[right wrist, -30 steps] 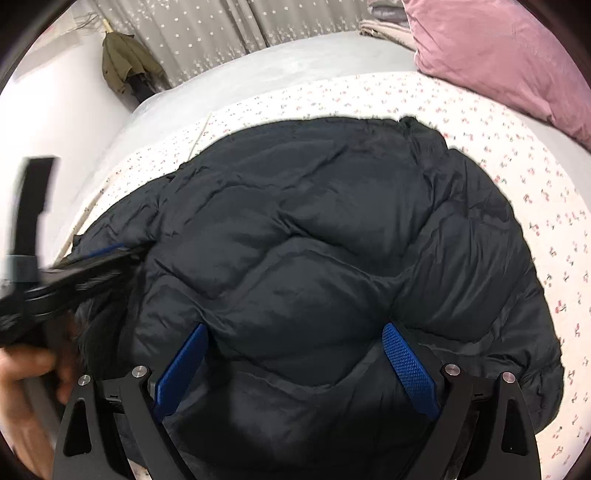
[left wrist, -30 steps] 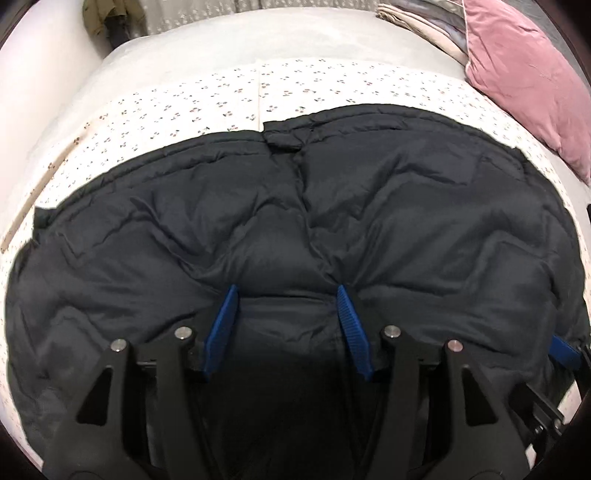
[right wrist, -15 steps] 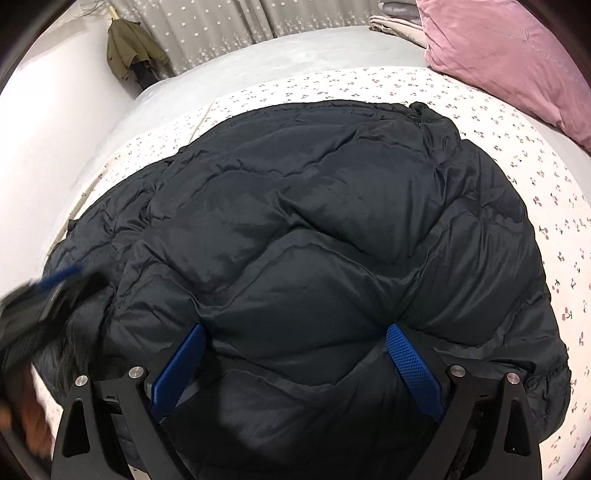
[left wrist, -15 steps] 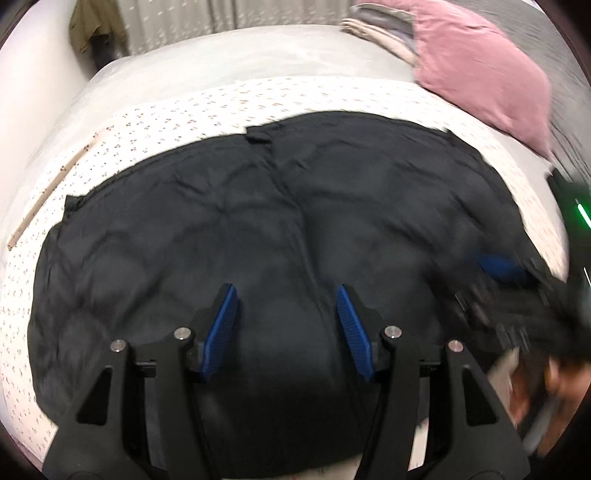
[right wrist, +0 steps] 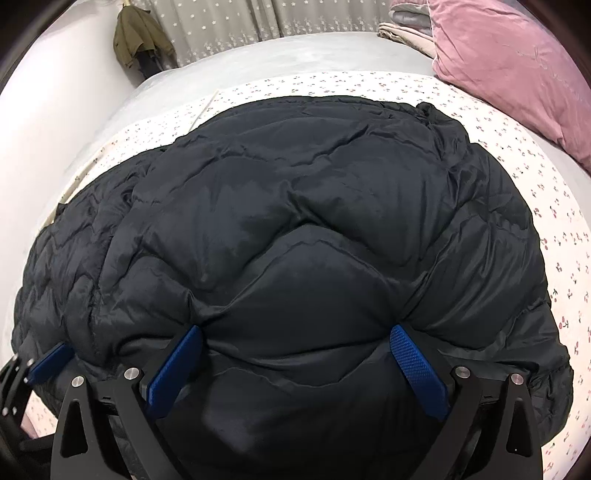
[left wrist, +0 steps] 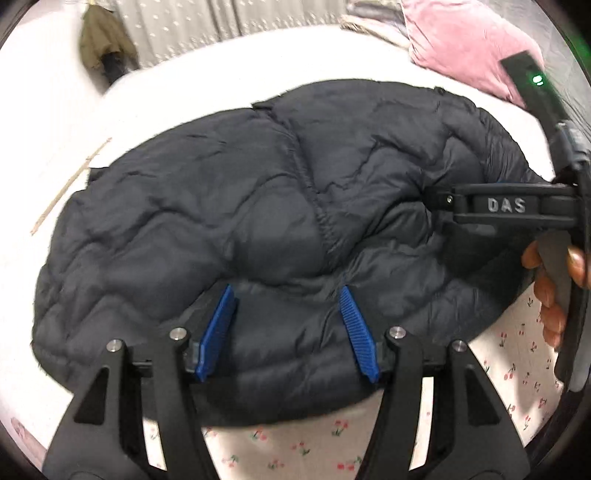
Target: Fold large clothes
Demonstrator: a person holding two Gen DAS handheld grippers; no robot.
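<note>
A large black puffer jacket (left wrist: 229, 206) lies spread on a cherry-print sheet (left wrist: 303, 450) on the bed; it also fills the right wrist view (right wrist: 295, 229). My left gripper (left wrist: 288, 295) is open, its blue pads pressed into the jacket's near edge. My right gripper (right wrist: 295, 332) is open wide, pads pushed into the puffy fabric. The right gripper's body shows in the left wrist view (left wrist: 506, 205), over the jacket's right side. A blue pad of the left gripper (right wrist: 51, 360) shows at the lower left of the right wrist view.
A pink pillow (right wrist: 517, 66) and folded linens (right wrist: 406, 26) lie at the bed's far right. An olive coat (right wrist: 140, 37) hangs by the dotted curtain at the back left. A thin wooden stick (left wrist: 70, 184) lies on the sheet left of the jacket.
The left gripper has drawn back toward the jacket's near edge, so cherry sheet now shows below it. The right gripper has moved closer to the left one. Both stay open.
</note>
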